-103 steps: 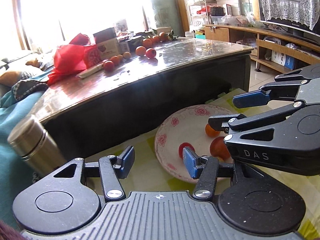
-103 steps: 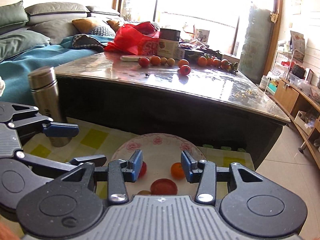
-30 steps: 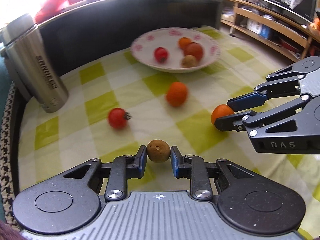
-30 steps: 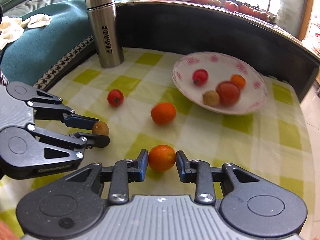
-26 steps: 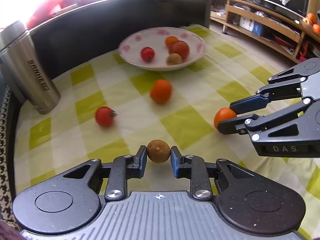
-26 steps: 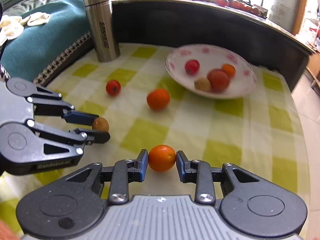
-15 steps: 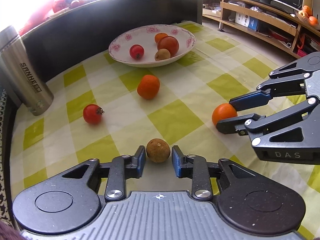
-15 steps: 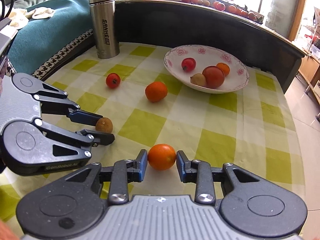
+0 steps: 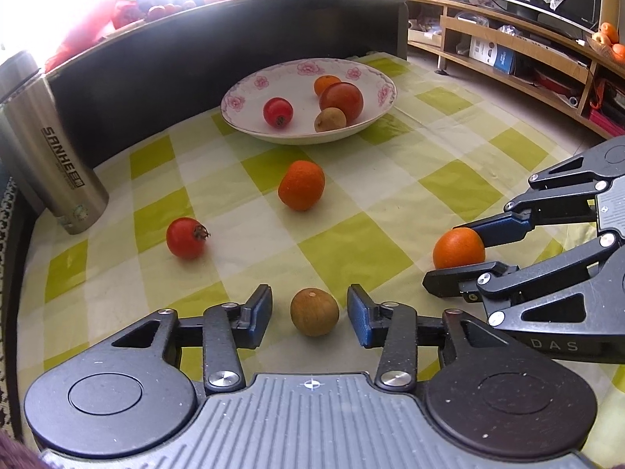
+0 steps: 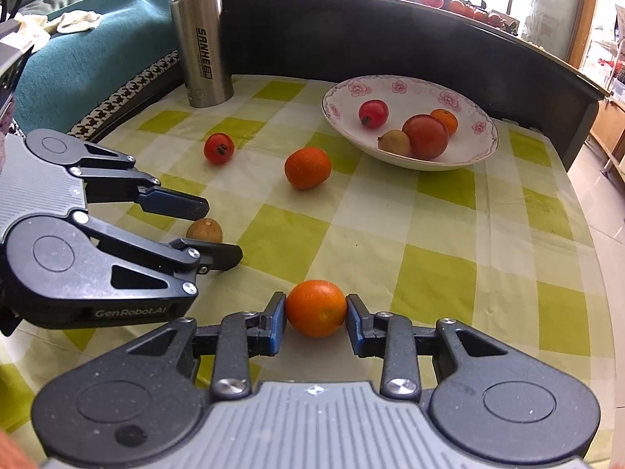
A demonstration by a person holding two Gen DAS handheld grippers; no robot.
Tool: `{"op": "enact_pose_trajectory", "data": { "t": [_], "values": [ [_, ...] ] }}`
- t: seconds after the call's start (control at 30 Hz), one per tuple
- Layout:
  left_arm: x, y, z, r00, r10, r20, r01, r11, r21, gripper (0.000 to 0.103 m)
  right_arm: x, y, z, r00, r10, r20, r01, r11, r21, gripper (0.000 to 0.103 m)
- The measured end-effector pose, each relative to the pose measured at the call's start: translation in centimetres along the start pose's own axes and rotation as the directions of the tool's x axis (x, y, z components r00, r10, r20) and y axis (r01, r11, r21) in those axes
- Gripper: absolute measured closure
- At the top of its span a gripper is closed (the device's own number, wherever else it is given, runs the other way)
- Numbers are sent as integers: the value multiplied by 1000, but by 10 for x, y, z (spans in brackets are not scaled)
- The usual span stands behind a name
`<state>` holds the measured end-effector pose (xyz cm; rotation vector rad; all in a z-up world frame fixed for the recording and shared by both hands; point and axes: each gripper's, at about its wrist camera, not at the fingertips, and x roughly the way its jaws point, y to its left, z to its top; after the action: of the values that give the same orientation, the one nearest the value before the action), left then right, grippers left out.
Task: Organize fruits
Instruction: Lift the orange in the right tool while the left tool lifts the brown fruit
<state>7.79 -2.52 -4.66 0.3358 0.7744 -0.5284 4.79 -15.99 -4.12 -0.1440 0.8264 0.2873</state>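
A small brown fruit (image 9: 314, 312) lies on the green-checked cloth between the fingers of my left gripper (image 9: 310, 314), which is open with a gap on each side. My right gripper (image 10: 316, 314) is shut on an orange (image 10: 316, 312) low over the cloth, and the orange (image 9: 459, 248) shows in the left wrist view too. A loose mandarin (image 9: 301, 185) and a red tomato (image 9: 185, 237) rest on the cloth further ahead. The flowered plate (image 9: 242, 109) behind them holds several fruits.
A steel flask (image 9: 50, 156) stands at the cloth's left back corner. A dark coffee table wall (image 9: 195, 39) rises behind the plate, with more fruit on top. A teal sofa throw (image 10: 78, 66) lies to the left, and a wooden TV cabinet (image 9: 527, 51) to the right.
Both grippers came from above the plate, each holding a fruit, to the near part of the cloth. My left gripper has just opened and let go of the brown fruit.
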Motion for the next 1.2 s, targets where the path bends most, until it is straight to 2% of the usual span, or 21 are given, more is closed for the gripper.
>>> {"op": "enact_pose_trajectory", "data": {
  "t": [0.17, 0.23, 0.37, 0.8, 1.2],
  "values": [
    [-1, -3, 0, 1000, 9, -4, -9, 1000, 2, 55, 0, -1, 0, 1000, -1, -2, 1, 1000, 5, 65],
    [-3, -5, 0, 1000, 6, -14, -5, 1000, 3, 62, 0, 0, 0, 1000, -13, -7, 13, 1000, 2, 65],
    [-6, -9, -2, 999, 16, -31, -15, 1000, 16, 70, -1, 0, 1, 1000, -27, -14, 27, 1000, 2, 66],
    [-10, -17, -1, 998, 51, -47, -48, 997, 56, 70, -1, 5, 4, 998, -67, -22, 66, 998, -23, 66],
    [-13, -21, 5, 998, 54, -26, -52, 996, 77, 70, -3, 8, 9, 997, -72, -13, 72, 997, -31, 66]
  ]
}}
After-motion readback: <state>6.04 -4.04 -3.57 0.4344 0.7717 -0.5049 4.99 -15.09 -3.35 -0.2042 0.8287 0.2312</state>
